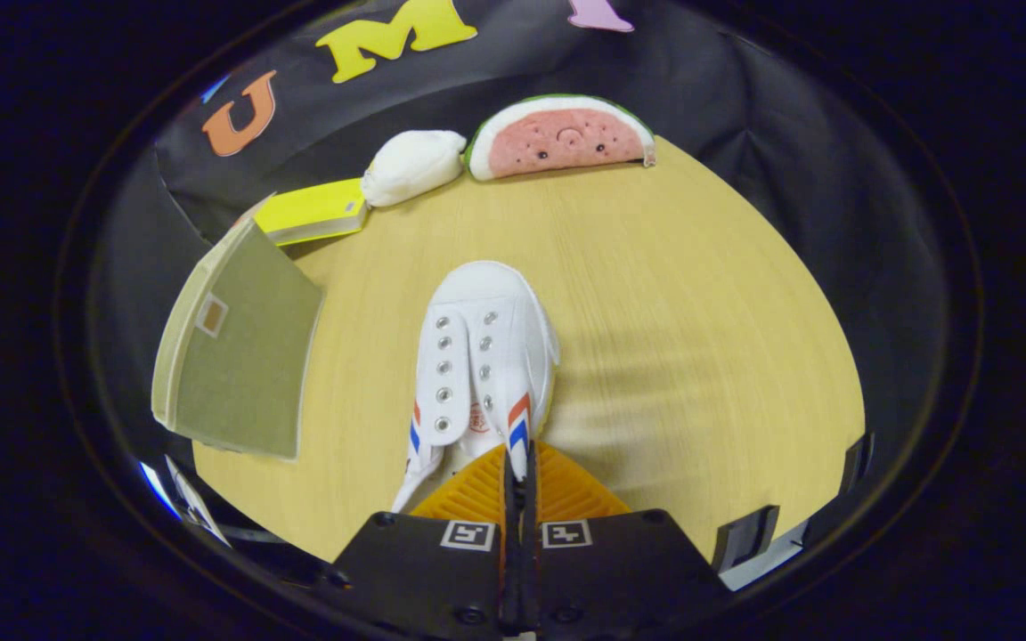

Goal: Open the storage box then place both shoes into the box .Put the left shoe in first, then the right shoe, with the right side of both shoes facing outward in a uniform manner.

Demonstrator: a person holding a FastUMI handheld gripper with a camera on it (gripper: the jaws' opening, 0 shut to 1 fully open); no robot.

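At the far left of my view the storage box (237, 356) stands on the wooden desk (700, 356), pale greenish and see-through, with a small square tab on the side facing me; I cannot tell whether its door is open. Just behind it, toward the black cloth wall, a yellow box (313, 211) lies flat near the desk's back edge. Beside that, touching its right end, sits a white plush lump (412, 166), and next to it, touching or nearly so, a watermelon-slice plush toy (560, 136) with a small face leans against the wall.

In the middle, straight ahead of me, is a white canvas shoe (486, 356) with metal eyelets and red and blue stripes on its sides, toe pointing away from me toward the plush toys. It is well apart from the storage box, to the right of it.

My gripper (519, 463) is clenched on the shoe: the two fingers are pressed together with the right edge of the shoe's opening pinched between them, at the striped part.
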